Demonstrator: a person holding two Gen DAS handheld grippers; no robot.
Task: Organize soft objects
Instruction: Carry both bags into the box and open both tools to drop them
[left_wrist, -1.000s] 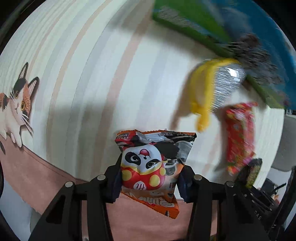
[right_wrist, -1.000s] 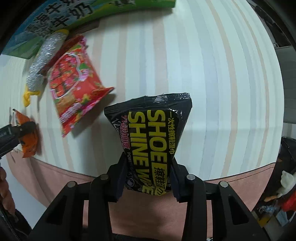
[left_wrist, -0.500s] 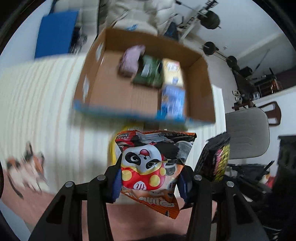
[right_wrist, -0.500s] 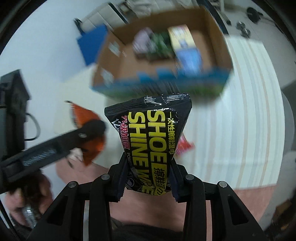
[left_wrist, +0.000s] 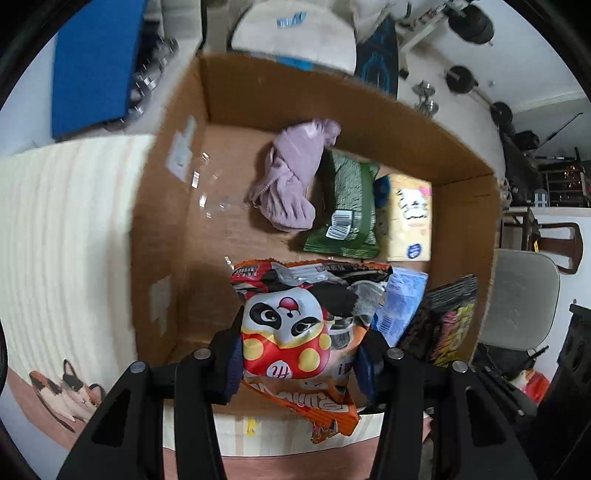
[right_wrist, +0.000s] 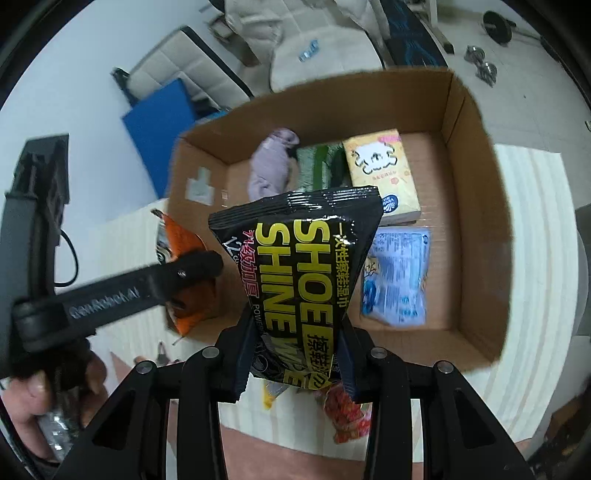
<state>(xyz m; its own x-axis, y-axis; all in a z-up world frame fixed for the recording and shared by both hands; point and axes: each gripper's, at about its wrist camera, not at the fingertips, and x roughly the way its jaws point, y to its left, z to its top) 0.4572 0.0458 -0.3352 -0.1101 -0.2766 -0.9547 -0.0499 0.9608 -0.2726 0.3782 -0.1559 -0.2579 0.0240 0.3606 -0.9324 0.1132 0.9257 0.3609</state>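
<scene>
Left gripper (left_wrist: 299, 354): clamped on the panda snack bag (left_wrist: 299, 325), both fingers pressing its lower sides; the bag stands upright out of the jaws.
Panda snack bag, handling: looks light, air-puffed and crinkly, with slick foil. The pinch sits low on the body; I judge a grip near the sealed edge would slip less, and hard squeezing could burst it.
Ahead of the left gripper: the open cardboard box (left_wrist: 166, 206), its bare floor straight beyond the bag and to the left.
Box contents, left to right: lilac cloth bundle (left_wrist: 291, 181), green pack (left_wrist: 347, 206), yellow tissue pack (left_wrist: 410, 218); nearer, just right of the held bag, a blue wipes pack (left_wrist: 399, 306).
Right gripper (right_wrist: 295, 354): closed around the shoe shine wipes pack (right_wrist: 299, 269), held by its lower end, top fanning wide above the jaws.
Wipes pack, handling: seems limp and somewhat heavier from moist sheets, with a glossy film; it sags little here, so the low grip appears firm enough.
Position of both: held above the near edge of the box, the snack bag left of the wipes pack, apart.
Below the right gripper: a red snack bag (right_wrist: 347, 417) and a yellow item (right_wrist: 269, 398) lying on the striped tablecloth (right_wrist: 532, 221).
Step judged: lowering and releasing both into free box floor.
</scene>
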